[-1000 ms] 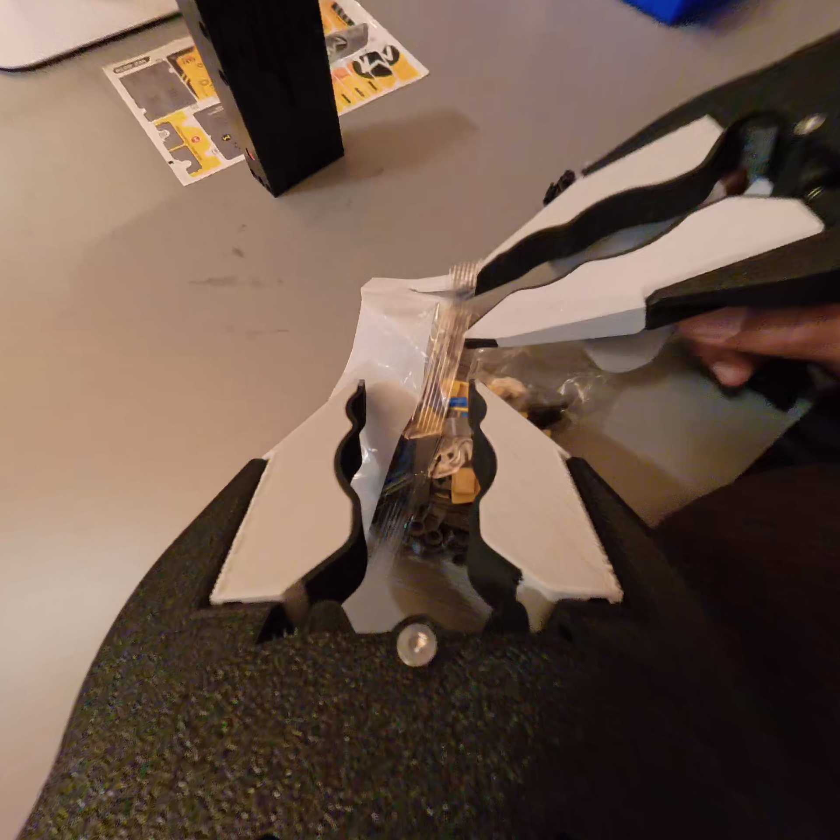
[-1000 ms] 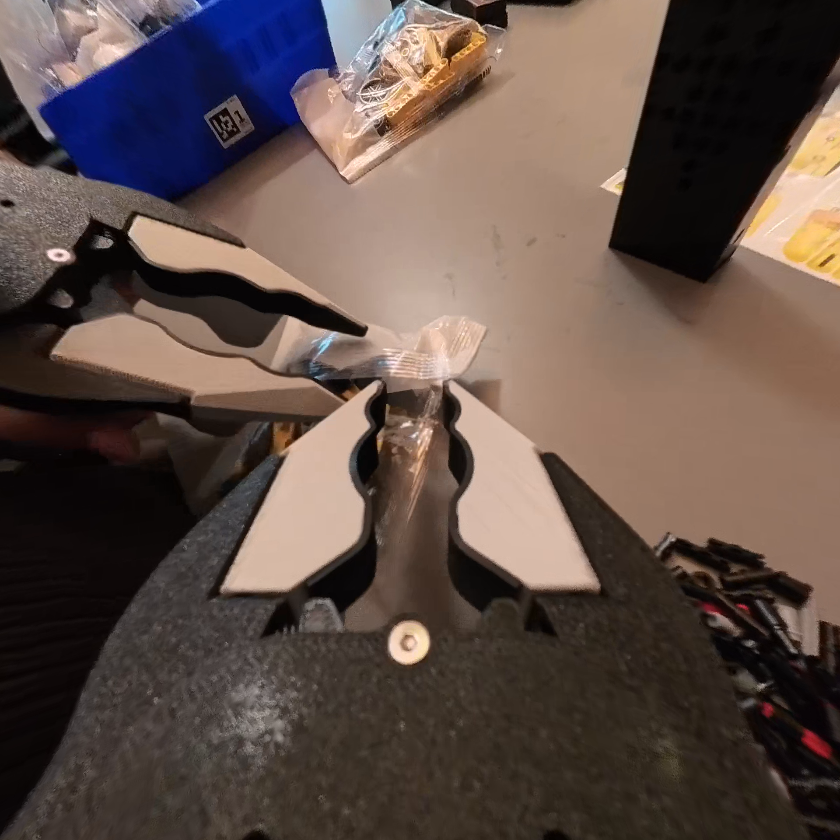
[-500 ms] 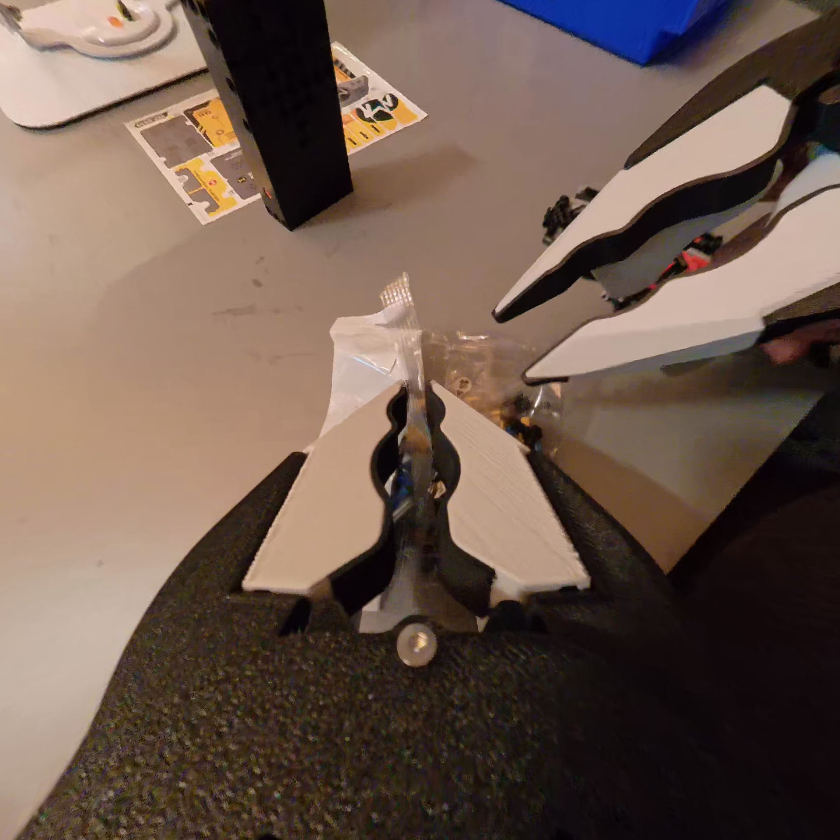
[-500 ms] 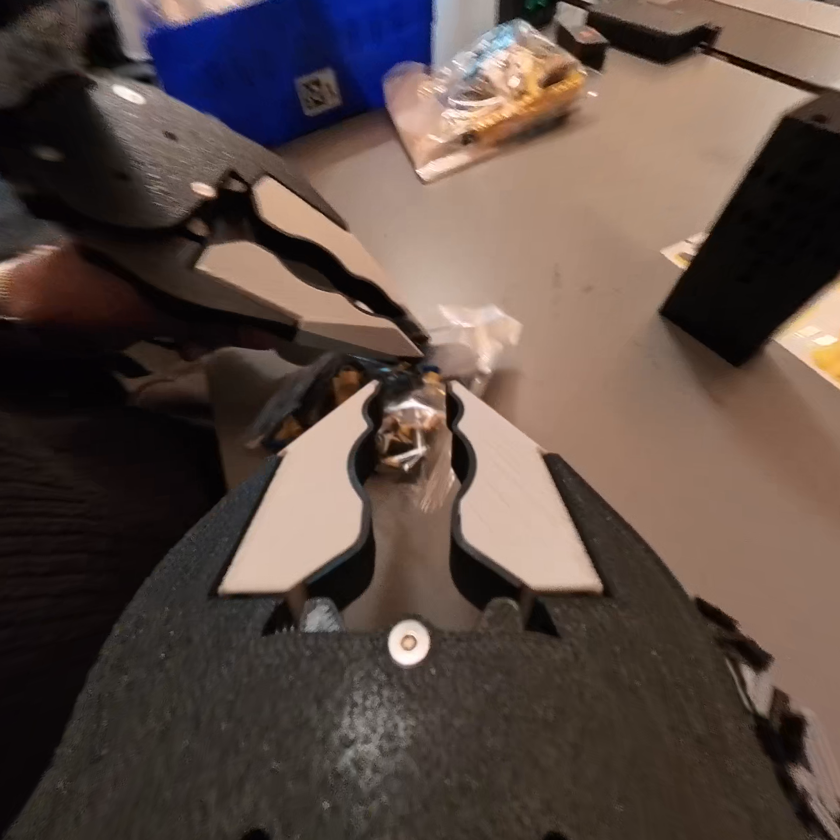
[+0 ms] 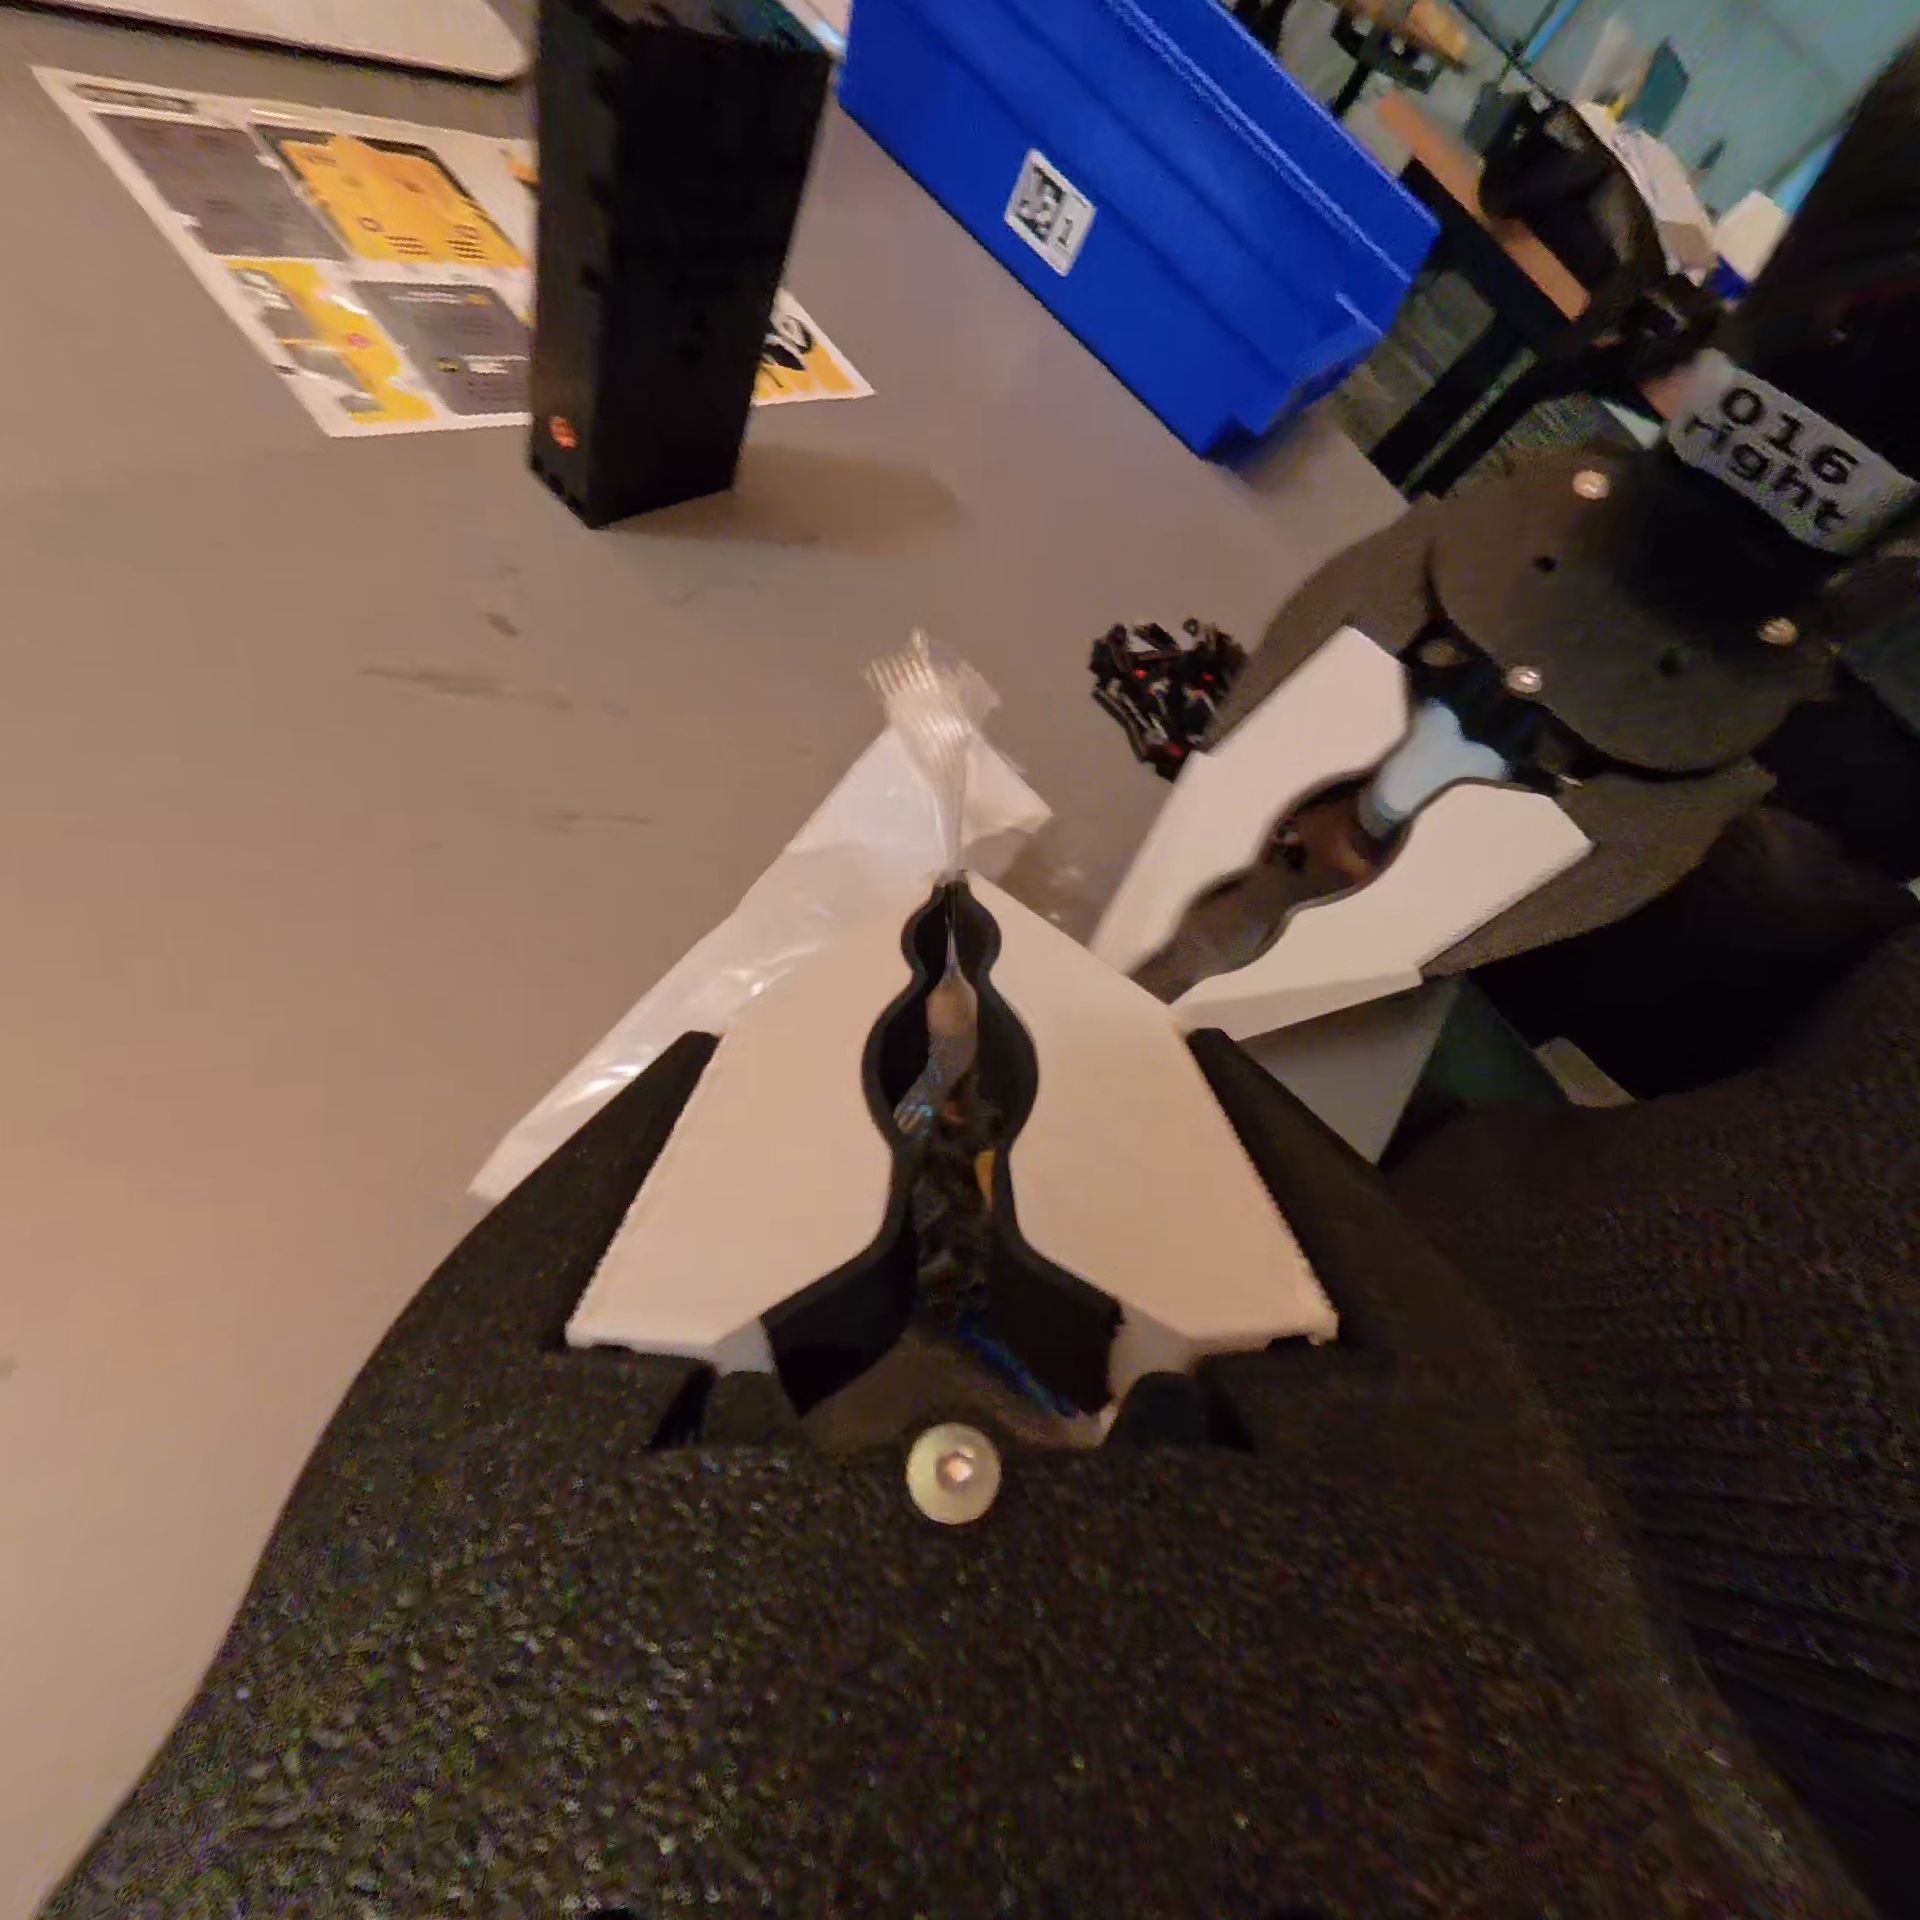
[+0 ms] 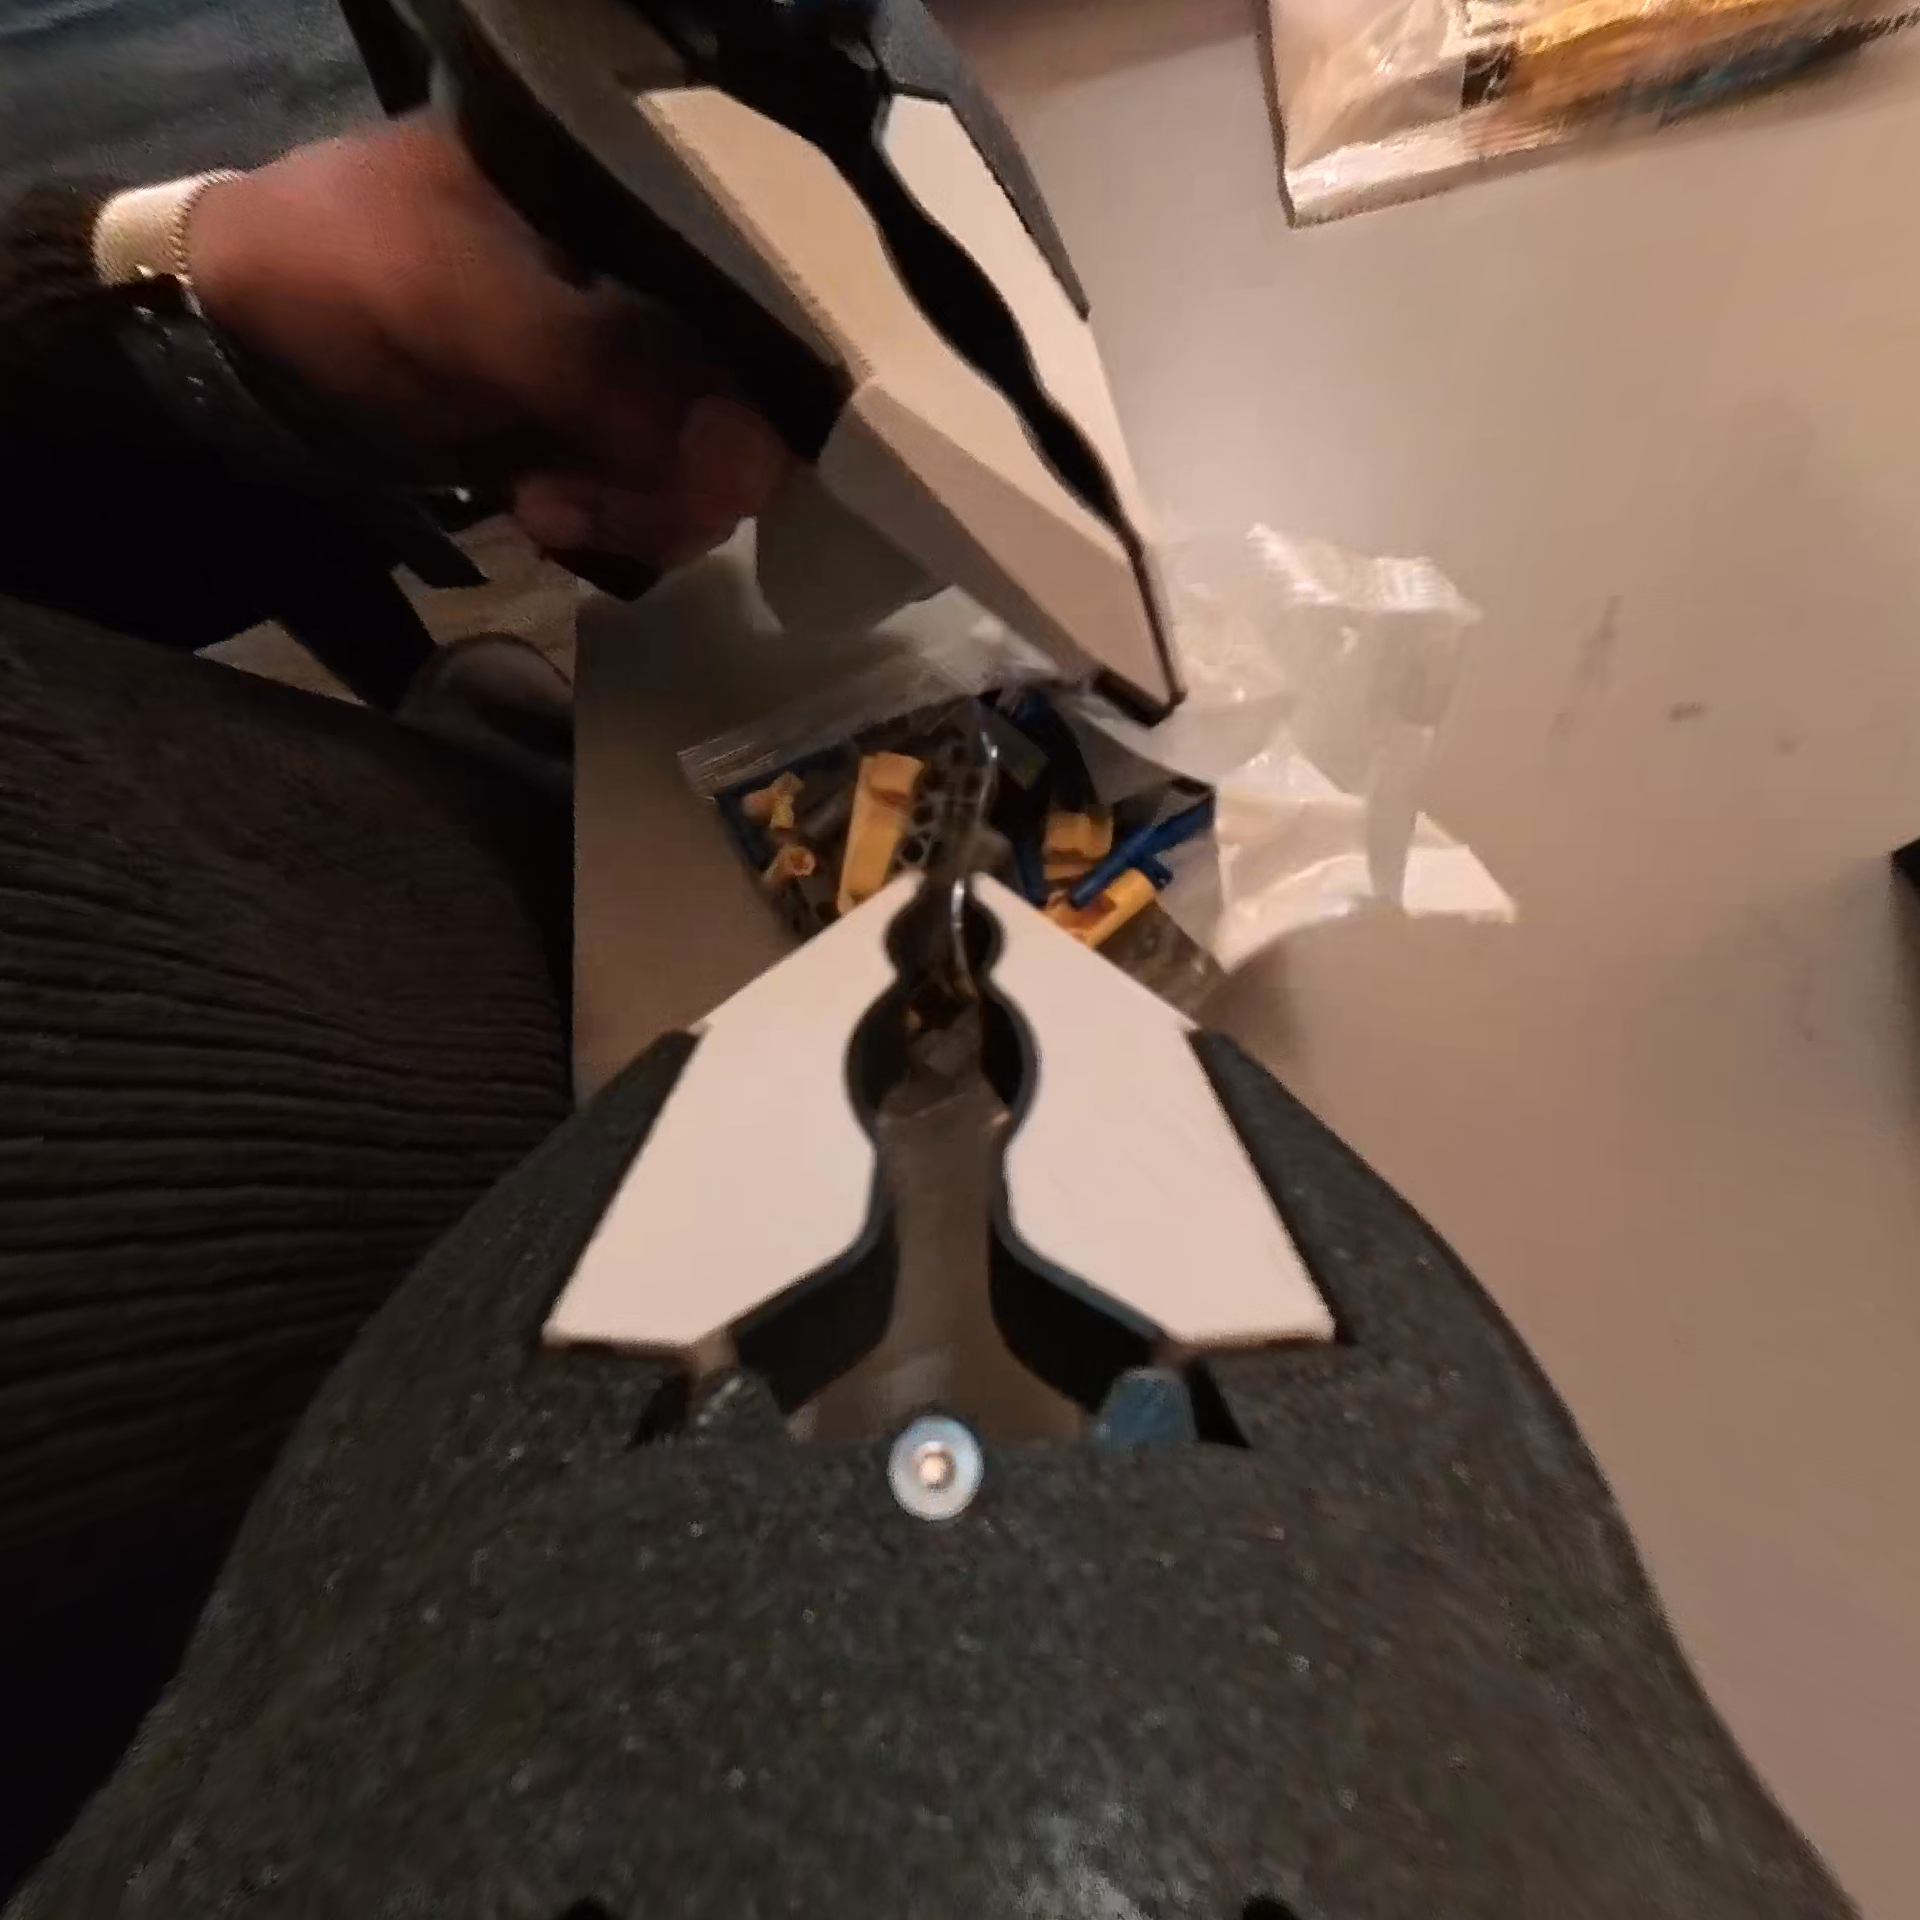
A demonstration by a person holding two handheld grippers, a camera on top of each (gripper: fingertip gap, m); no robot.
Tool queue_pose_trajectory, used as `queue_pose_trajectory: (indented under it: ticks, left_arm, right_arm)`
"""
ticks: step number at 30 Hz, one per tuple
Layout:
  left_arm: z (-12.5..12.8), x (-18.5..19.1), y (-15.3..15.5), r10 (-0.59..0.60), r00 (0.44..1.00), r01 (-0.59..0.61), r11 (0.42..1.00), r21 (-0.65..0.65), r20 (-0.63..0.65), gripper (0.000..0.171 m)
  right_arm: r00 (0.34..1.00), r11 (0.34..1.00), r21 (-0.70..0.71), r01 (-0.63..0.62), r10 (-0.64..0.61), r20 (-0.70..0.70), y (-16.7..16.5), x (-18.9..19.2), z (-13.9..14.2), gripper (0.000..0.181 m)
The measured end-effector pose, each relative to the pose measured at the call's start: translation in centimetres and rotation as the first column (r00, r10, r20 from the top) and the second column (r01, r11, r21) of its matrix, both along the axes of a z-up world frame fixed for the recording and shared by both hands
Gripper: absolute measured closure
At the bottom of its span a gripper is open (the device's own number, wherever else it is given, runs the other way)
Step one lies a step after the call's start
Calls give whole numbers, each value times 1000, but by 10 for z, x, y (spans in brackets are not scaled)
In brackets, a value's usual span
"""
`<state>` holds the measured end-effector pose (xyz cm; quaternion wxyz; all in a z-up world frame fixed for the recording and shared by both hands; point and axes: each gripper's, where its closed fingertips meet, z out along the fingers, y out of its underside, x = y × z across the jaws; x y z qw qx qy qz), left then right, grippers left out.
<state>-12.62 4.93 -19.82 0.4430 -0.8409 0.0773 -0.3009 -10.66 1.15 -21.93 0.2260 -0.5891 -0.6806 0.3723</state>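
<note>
Leftmost in the left wrist view, a printed sheet (image 5: pixel 343 260) in yellow and grey lies flat on the grey table (image 5: pixel 260 790), and a tall black block (image 5: pixel 655 260) stands upright on the sheet's right part. Further right, a blue bin (image 5: pixel 1122 208) with a small square tag sits at the table's far edge. Nearer the camera, the left gripper (image 5: pixel 954 883) has its tongs pinched together on the top seam of a clear plastic bag (image 5: pixel 831 914); the crimped strip of the seam sticks up past the fingertips, and dark and yellow small parts show in the gap behind them. Just right of the bag, a little heap of black pieces (image 5: pixel 1164 681) lies on the table, partly hidden by the right gripper (image 5: pixel 1143 966), which comes in from the right.

Seen from the right wrist view, a hand (image 6: pixel 436 343) at upper left holds the left gripper (image 6: pixel 1158 665), which points down at the bag (image 6: pixel 1340 707). Yellow, blue and grey parts (image 6: pixel 904 821) show inside it. The right gripper (image 6: pixel 945 888) has its tongs narrowed onto the bag's film just in front of those parts. At upper right, another bag of parts (image 6: pixel 1558 83) lies well apart on the table (image 6: pixel 1662 1143). This view is blurred.
</note>
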Motion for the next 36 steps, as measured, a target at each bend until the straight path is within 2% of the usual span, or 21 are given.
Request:
queue_pose_trajectory:
  ticks: [9,11,13,14,16,20,23,31,36]
  left_arm:
    - [-10,-43,17,116,990,-119,992,-36,-78,171]
    - [-12,-48,20,132,987,-136,990,-44,-93,171]
    - [-15,-75,25,214,950,-220,976,-1,-226,171]
    - [-13,-79,24,212,951,-217,976,0,-223,171]
    - [-6,-76,23,202,970,-205,979,-13,-133,171]
    - [-18,-85,24,211,949,-222,975,-19,-235,171]
    - [-14,-82,28,200,961,-209,978,-23,-192,171]
    - [-20,-84,33,196,938,-210,978,-19,-287,171]
    - [-18,-85,32,197,942,-209,978,-16,-272,171]
  right_arm:
    - [995,999,18,33,-31,-91,5,3,9,181]
    - [996,1000,15,-5,7,-86,-1,6,8,181]
    - [997,999,-7,-39,38,-68,-11,9,5,181]
    - [998,1000,13,-24,25,-66,-11,10,3,181]
    - [997,1000,13,-5,6,-82,-11,11,3,181]
    - [994,999,-40,-20,16,-104,-13,17,2,181]
    - [994,998,-37,-41,37,-101,-17,21,-2,181]
    - [989,997,-16,-80,78,-126,-19,22,1,181]
    - [990,996,-30,-83,79,-121,-20,22,0,181]
